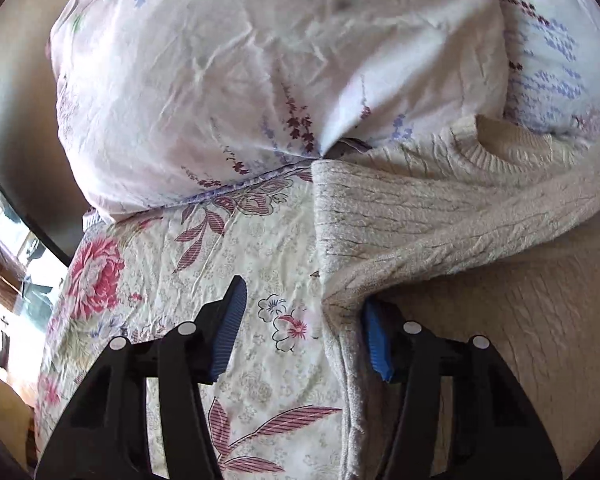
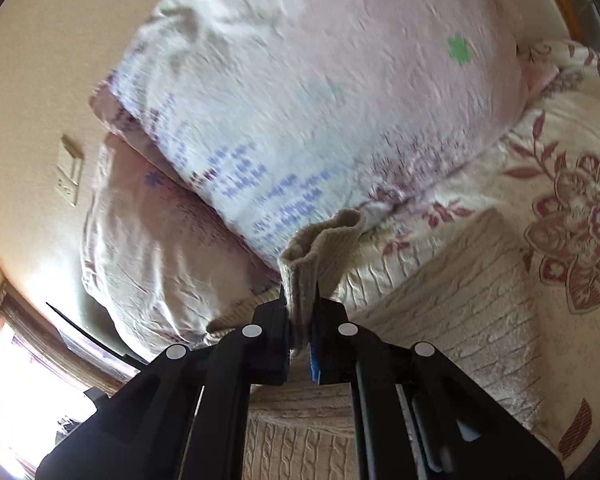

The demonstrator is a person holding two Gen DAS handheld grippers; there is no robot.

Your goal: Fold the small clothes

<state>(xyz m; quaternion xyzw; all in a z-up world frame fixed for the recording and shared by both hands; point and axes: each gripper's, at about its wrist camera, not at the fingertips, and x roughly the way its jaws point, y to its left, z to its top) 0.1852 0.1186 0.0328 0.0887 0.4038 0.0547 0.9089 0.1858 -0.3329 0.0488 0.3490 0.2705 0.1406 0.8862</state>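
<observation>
A cream cable-knit sweater lies on a floral bedsheet, its ribbed collar toward the pillows. My left gripper is open, its jaws wide apart. A folded edge of the sweater runs down between them, close against the right blue pad. My right gripper is shut on a ribbed cuff or edge of the sweater, which sticks up above the fingertips. The sweater's body spreads below and to the right of it.
Two large floral pillows lean against the beige wall behind the sweater; they also show in the right wrist view. A wall switch plate is at the left. A bright window is at the lower left.
</observation>
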